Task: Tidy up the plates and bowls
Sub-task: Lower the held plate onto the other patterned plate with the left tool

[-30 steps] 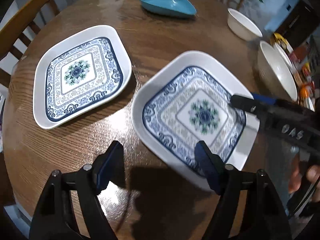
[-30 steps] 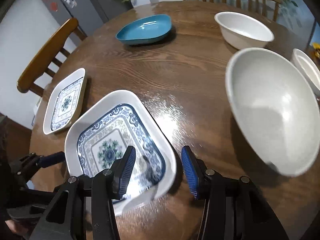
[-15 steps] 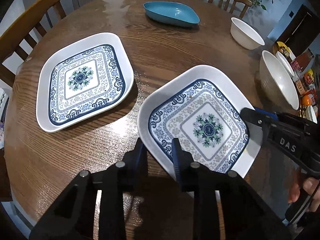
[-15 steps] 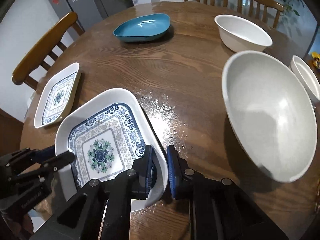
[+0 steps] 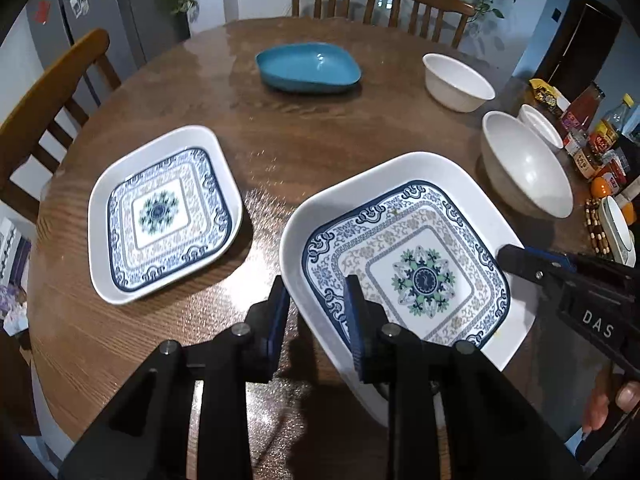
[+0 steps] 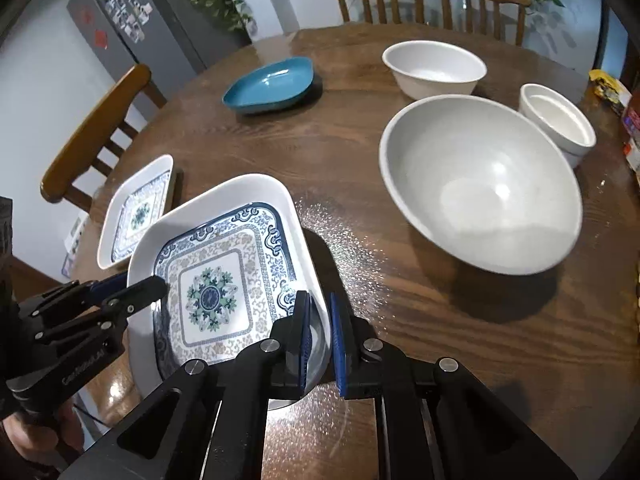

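Observation:
A square white plate with a blue pattern point(image 5: 416, 256) is held above the round wooden table point(image 5: 320, 128), tilted. My left gripper point(image 5: 318, 312) is shut on its near left rim. My right gripper point(image 6: 320, 316) is shut on the opposite rim of the same plate point(image 6: 224, 272) and also shows in the left wrist view point(image 5: 520, 260). A second, matching plate point(image 5: 160, 212) lies flat on the table to the left; it also shows in the right wrist view point(image 6: 138, 208).
A blue dish point(image 5: 308, 66) sits at the far side. A white bowl point(image 6: 434, 66), a large grey-white bowl point(image 6: 480, 184) and a small white bowl point(image 6: 558, 122) stand on the right. Bottles and jars point(image 5: 592, 136) crowd the right edge. Wooden chairs point(image 5: 48, 92) surround the table.
Both grippers closed on opposite rims of the near patterned plate, then lifted it off the table; it now hangs tilted between them.

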Available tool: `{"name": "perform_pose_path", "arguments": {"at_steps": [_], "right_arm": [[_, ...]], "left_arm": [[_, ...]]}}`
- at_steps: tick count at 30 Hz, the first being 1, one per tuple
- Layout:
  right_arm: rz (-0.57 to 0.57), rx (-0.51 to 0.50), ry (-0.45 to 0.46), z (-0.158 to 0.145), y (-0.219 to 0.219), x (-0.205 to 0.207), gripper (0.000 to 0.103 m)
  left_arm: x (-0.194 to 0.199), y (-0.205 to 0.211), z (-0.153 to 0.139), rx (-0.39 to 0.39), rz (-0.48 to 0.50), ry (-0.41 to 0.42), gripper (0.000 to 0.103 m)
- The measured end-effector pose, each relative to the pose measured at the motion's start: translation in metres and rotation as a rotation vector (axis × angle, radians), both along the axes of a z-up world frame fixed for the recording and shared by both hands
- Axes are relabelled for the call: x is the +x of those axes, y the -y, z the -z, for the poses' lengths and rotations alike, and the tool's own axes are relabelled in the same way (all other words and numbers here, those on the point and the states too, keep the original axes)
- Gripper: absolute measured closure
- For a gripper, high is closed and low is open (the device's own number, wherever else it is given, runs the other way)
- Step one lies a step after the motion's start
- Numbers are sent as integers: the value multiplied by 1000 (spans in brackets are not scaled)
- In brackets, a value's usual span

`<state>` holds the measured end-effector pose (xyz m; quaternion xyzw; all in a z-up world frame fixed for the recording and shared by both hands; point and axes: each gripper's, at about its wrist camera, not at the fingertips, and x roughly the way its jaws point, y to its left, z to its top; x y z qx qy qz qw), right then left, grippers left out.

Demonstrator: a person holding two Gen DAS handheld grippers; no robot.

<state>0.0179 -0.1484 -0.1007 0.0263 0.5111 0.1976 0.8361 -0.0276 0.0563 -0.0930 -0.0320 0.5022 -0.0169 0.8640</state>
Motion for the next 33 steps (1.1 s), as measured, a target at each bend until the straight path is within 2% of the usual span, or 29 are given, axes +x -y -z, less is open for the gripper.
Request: {"name": "perform_pose_path", "arguments": {"at_steps": [9,16,33], "right_arm": [[29,26,35,-17,9,-8,91],[4,47,47,-28,-5,-6,91],[-174,80,9,-17,-134,22,91]], "left_arm": [[1,2,-21,14,22,57,79],[7,-17,-29,17,-18,82,78],[22,-131,-30,48,-253,87,79]]}}
